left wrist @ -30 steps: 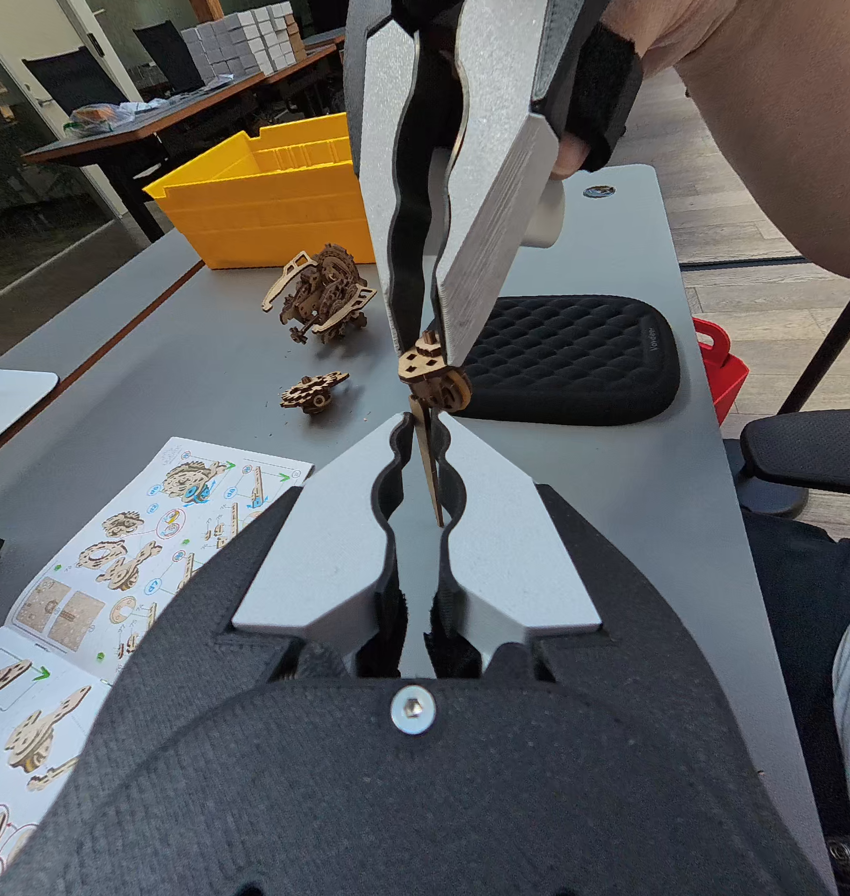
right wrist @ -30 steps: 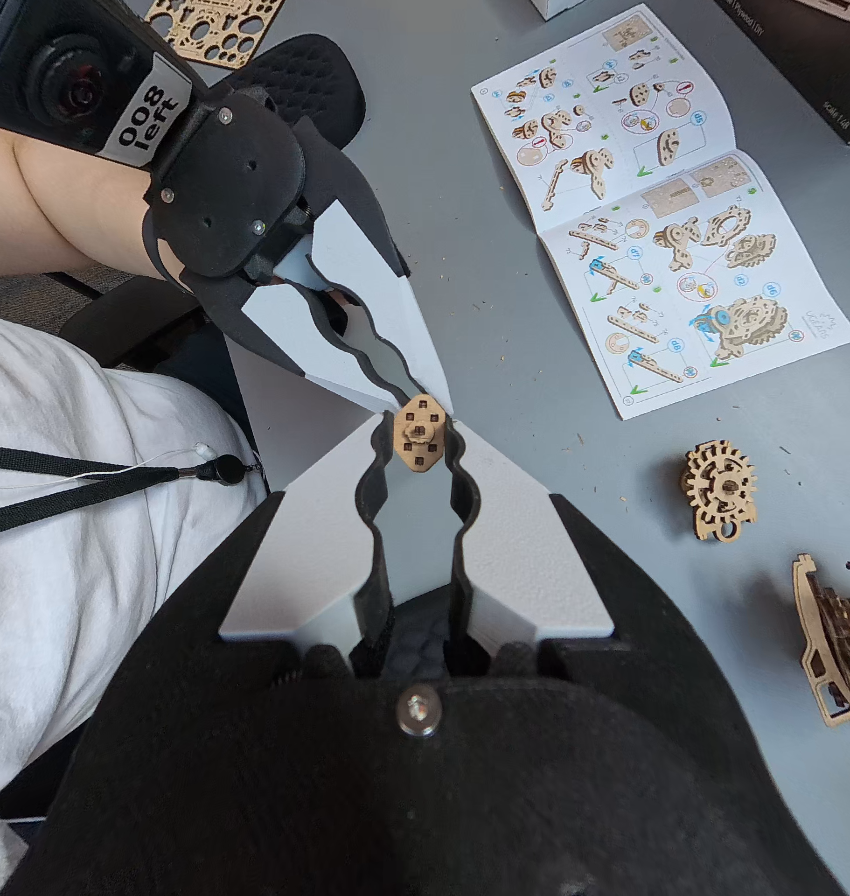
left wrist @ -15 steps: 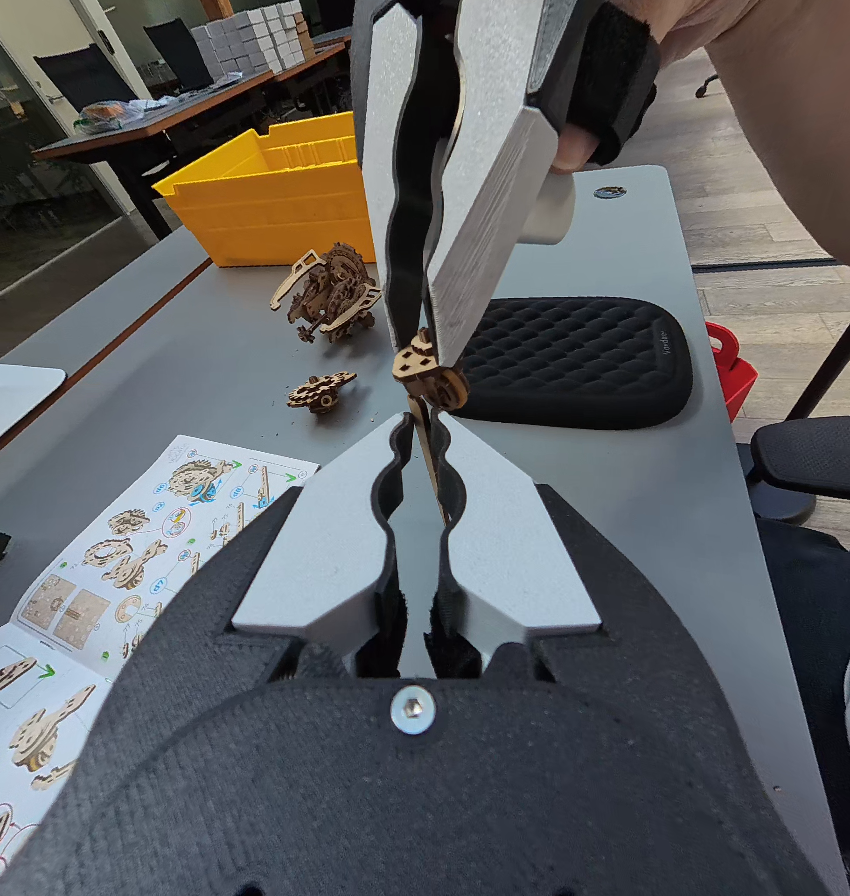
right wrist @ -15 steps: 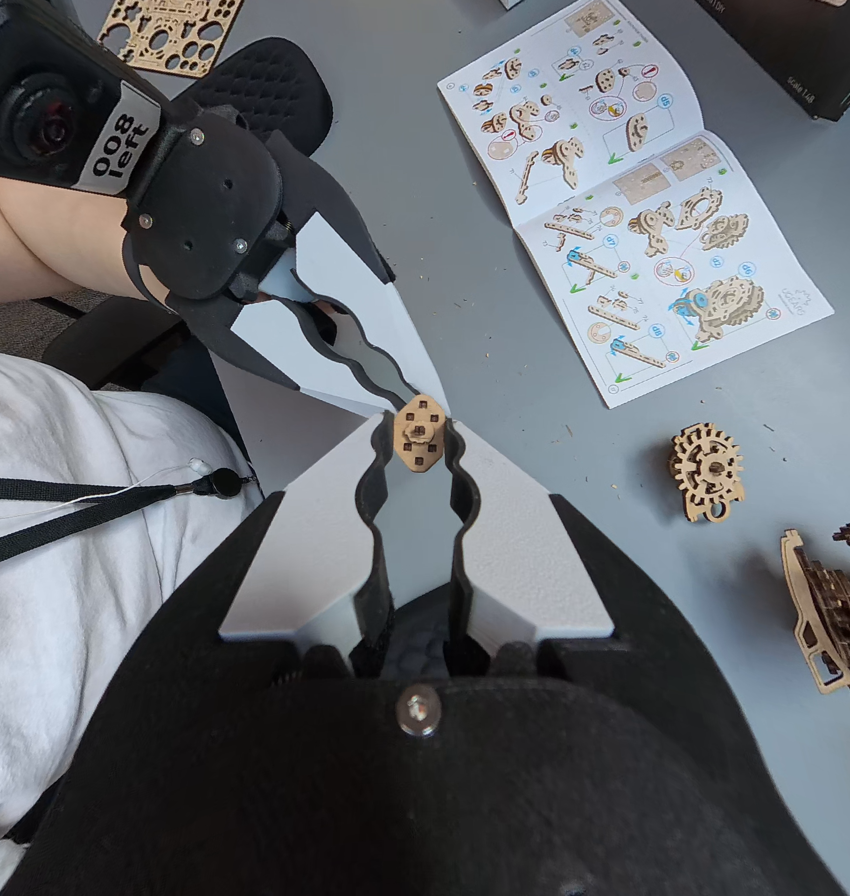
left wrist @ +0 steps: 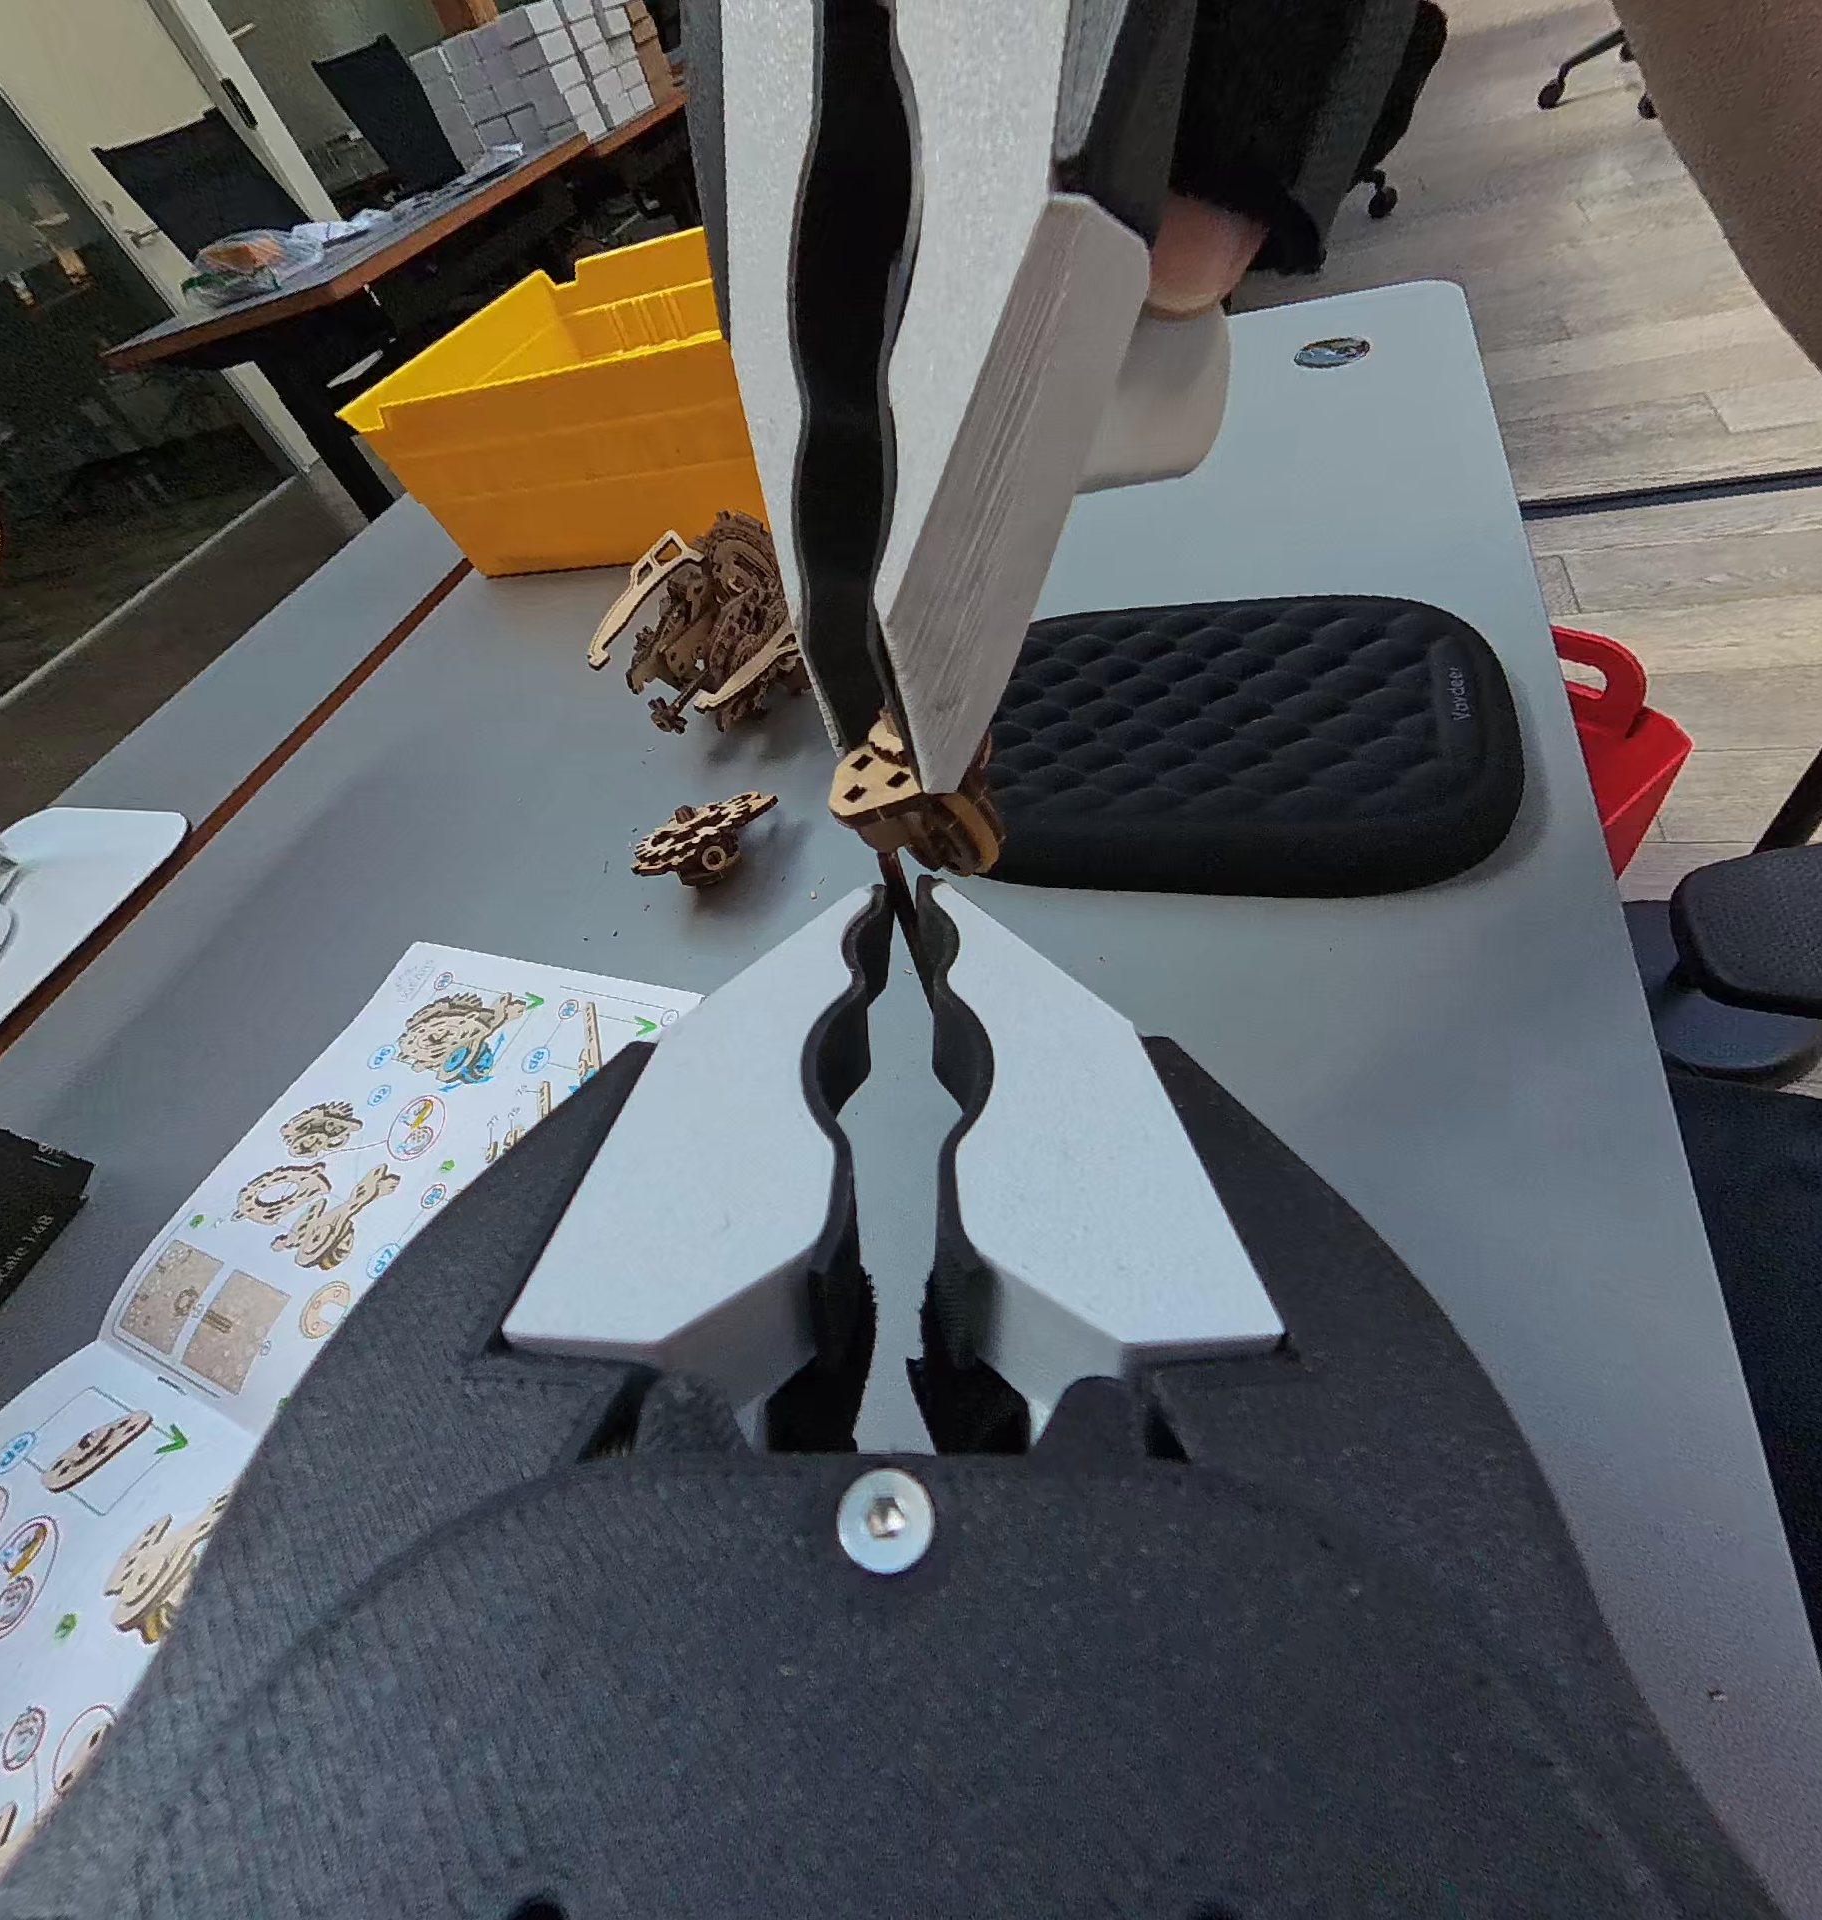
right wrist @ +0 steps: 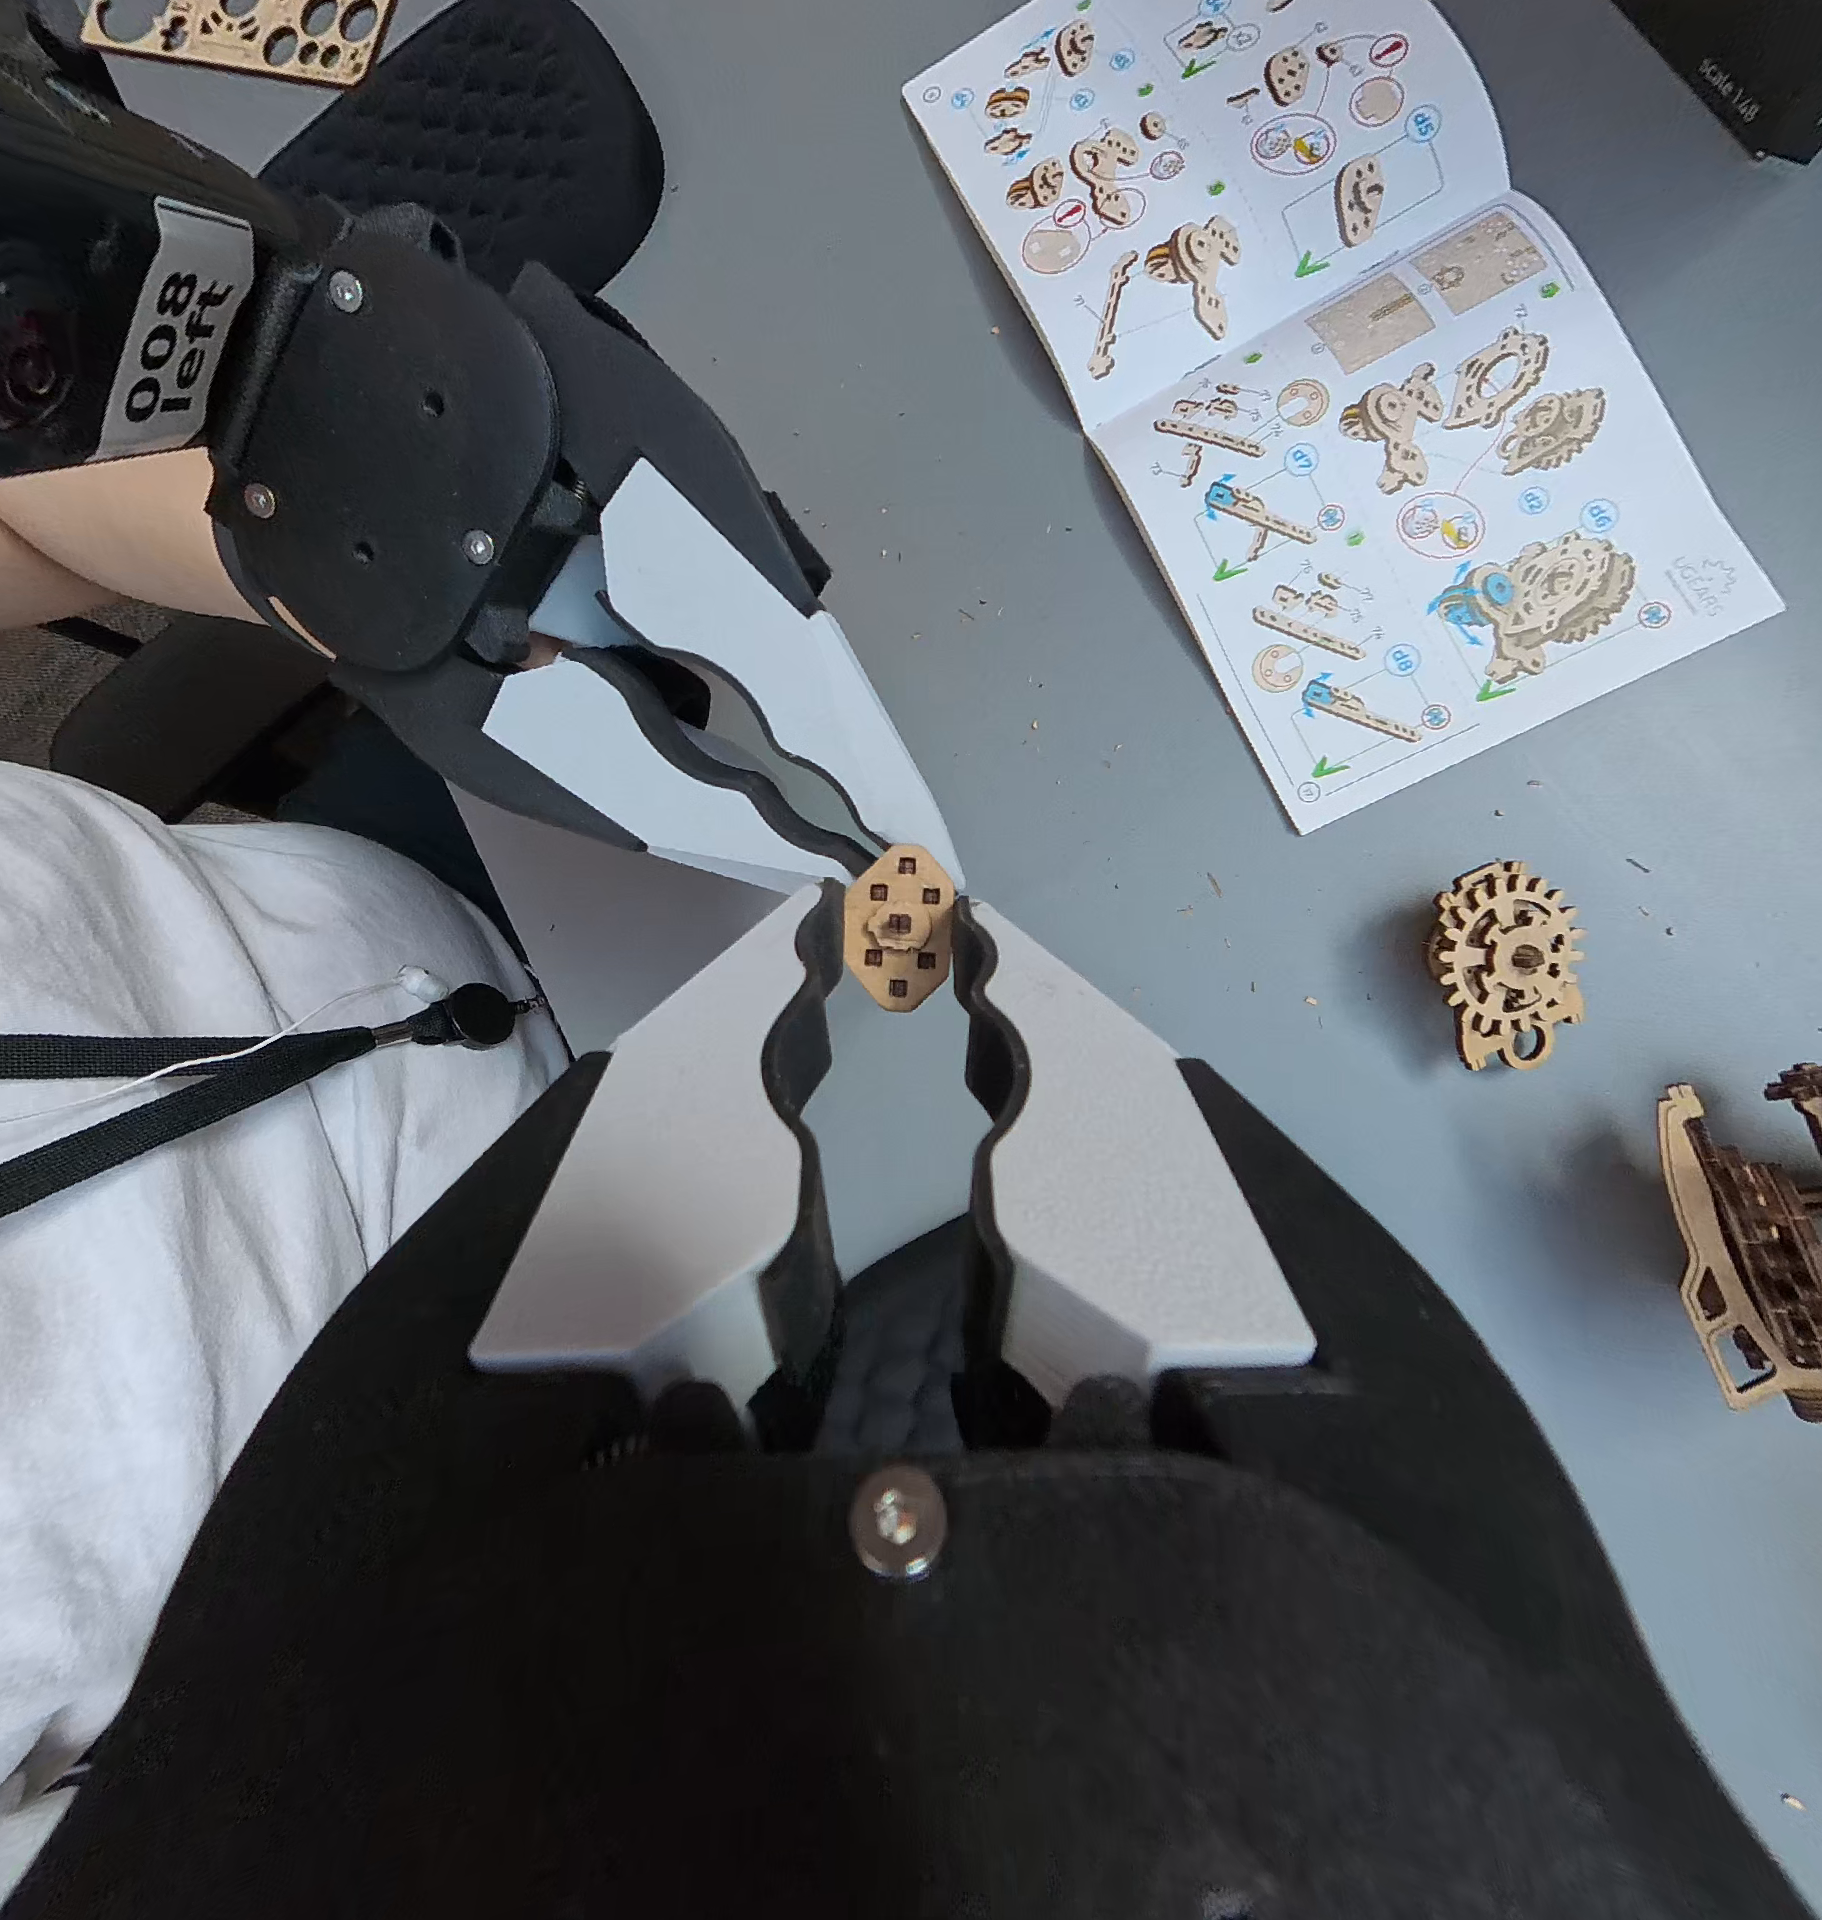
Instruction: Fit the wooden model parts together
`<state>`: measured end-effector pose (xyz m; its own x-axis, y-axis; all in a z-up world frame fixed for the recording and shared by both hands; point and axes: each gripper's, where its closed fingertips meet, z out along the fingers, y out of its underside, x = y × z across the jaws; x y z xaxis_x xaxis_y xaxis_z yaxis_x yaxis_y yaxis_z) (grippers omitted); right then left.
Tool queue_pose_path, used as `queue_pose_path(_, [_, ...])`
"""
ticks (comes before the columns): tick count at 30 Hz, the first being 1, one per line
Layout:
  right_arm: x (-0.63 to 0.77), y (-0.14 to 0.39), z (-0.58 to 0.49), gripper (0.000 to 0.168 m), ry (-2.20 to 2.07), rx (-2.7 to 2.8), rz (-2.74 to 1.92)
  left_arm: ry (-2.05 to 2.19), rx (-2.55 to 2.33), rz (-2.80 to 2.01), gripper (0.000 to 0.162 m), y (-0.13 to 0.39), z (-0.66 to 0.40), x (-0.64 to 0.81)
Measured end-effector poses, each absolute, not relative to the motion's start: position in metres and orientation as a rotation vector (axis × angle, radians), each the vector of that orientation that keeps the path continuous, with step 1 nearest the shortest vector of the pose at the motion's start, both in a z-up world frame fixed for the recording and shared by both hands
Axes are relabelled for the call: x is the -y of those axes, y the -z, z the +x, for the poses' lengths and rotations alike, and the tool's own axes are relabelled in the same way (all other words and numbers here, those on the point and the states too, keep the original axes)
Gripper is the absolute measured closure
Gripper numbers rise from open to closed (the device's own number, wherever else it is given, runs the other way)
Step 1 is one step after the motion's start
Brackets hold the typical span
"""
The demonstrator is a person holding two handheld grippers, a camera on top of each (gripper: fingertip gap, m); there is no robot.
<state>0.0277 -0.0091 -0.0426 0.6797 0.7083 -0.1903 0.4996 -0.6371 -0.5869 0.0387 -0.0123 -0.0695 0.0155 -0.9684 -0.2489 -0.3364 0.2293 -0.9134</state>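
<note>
Little has shifted over the last second: both tools have stayed locked together above the grey tabletop (left wrist: 1354,1039), only drifting slightly against the booklet behind them. Reaching down from above, the right hand-held gripper (right wrist: 891,904) is pinched onto a small hexagonal wooden plate (right wrist: 899,927) with square holes, held at its very fingertips. Coming from below, the left hand-held gripper (left wrist: 902,899) is squeezed nearly closed on a thin wooden stick (left wrist: 912,935) whose upper end meets the underside of that plate, so the two parts touch in mid-air between the tips. Off to the side on the tabletop lie a loose wooden gear piece (right wrist: 1504,961) and, just beyond it, a larger half-built wooden model (left wrist: 704,629). An open instruction booklet (right wrist: 1354,416) lies nearby, with a yellow bin (left wrist: 564,416) and a black quilted pad (left wrist: 1250,738) farther back.
</note>
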Motion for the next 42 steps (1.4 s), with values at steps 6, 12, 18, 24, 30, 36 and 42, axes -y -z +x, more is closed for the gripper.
queue_pose_path(6, [0.012, 0.043, 0.027, 0.149, -0.586, 0.94, -2.402, 0.782, -1.521, -1.252, 0.159, 0.07, 0.038, 0.016])
queue_pose_path(12, [0.013, 0.043, 0.027, 0.149, -0.604, 0.967, -2.396, 0.811, -1.52, -1.236, 0.158, 0.072, 0.036, 0.017])
queue_pose_path(18, [0.015, 0.043, 0.025, 0.149, -0.603, 1.015, -2.39, 1.025, -1.606, -1.232, 0.149, 0.074, 0.03, 0.024])
queue_pose_path(24, [0.013, 0.043, 0.025, 0.149, -0.6, 1.027, -2.387, 1.359, -1.843, -1.119, 0.138, 0.065, 0.013, 0.023])
queue_pose_path(30, [0.01, 0.043, 0.025, 0.149, -0.595, 1.035, -2.385, 1.677, -1.967, -1.014, 0.131, 0.06, 0.015, 0.012])
queue_pose_path(36, [0.01, 0.044, 0.024, 0.149, -0.596, 1.056, -2.39, 1.759, -2.082, -0.851, 0.146, 0.066, 0.024, 0.022])
queue_pose_path(42, [0.01, 0.044, 0.023, 0.149, -0.606, 1.068, -2.386, 1.86, -2.055, -0.753, 0.154, 0.065, 0.026, 0.023])
